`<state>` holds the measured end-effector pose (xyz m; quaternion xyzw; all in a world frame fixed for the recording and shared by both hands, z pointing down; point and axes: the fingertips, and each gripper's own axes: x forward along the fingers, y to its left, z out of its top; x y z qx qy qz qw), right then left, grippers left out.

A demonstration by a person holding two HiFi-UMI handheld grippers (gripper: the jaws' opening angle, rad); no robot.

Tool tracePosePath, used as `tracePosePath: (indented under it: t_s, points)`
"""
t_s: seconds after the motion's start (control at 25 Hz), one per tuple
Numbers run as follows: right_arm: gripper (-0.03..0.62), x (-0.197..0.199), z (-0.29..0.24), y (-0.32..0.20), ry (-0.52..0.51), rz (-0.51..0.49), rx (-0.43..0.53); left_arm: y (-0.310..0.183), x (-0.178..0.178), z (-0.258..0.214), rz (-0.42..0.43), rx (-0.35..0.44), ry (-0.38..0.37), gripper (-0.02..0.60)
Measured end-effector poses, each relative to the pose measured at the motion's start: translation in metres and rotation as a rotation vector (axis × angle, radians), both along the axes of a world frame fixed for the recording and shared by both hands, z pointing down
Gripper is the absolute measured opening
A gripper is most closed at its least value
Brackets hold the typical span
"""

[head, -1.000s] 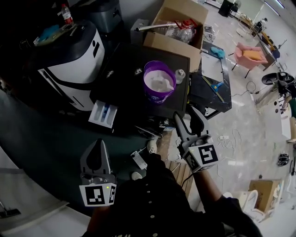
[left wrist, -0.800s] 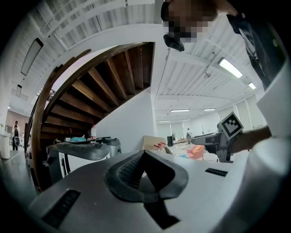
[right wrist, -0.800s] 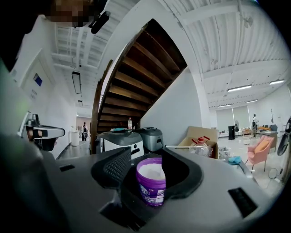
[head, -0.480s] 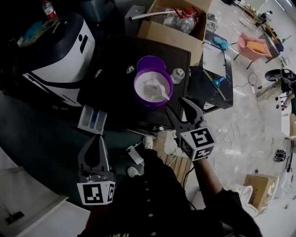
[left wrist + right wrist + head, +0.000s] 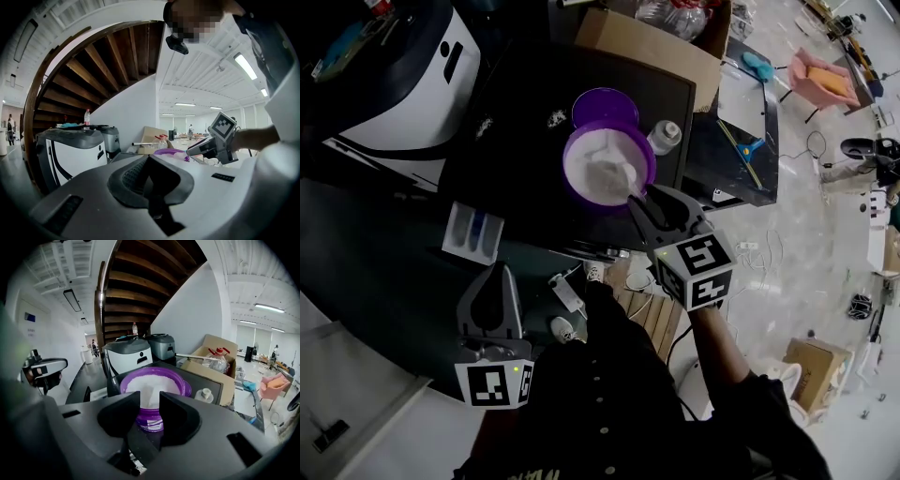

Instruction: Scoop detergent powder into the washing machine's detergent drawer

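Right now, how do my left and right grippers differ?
The left gripper hangs back by the body, clear of the tub; the right gripper reaches the tub's near rim. The left gripper's jaws are shut and empty; the right gripper's are apart and closing, the white scoop handle between them. Both carry a marker cube.

The round purple plastic tub (image 5: 568,155) is gleaming glossy around fine, matt white powder (image 5: 598,171); the brown cardboard box (image 5: 652,52) is looking dull and papery, the black desk (image 5: 520,159) smooth.
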<state>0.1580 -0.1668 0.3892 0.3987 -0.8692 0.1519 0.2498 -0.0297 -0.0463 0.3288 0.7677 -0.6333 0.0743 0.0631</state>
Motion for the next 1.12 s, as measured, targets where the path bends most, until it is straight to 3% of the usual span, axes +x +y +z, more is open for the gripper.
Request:
tracePosePath:
  t_s: [0.08, 0.16, 0.52, 0.76, 1.12]
  points:
    - [0.135, -0.002, 0.005, -0.002, 0.006, -0.006, -0.023, -0.002, -0.001, 0.003, -0.006, -0.009, 0.002, 0.009]
    - [0.038, -0.003, 0.008, -0.003, 0.016, -0.006, -0.024, -0.003, -0.002, 0.007, -0.012, -0.019, 0.005, 0.009]
    - [0.034, -0.007, 0.011, -0.006, 0.088, -0.075, -0.005, -0.005, -0.001, 0.017, -0.022, -0.04, 0.018, 0.009]
    - [0.034, -0.017, 0.022, -0.001, -0.019, -0.132, -0.15, -0.005, 0.003, 0.022, -0.019, -0.047, 0.025, 0.009]
    - [0.034, -0.021, 0.022, -0.004, -0.106, -0.128, -0.223, -0.008, 0.001, 0.018, -0.03, -0.034, 0.026, 0.009]
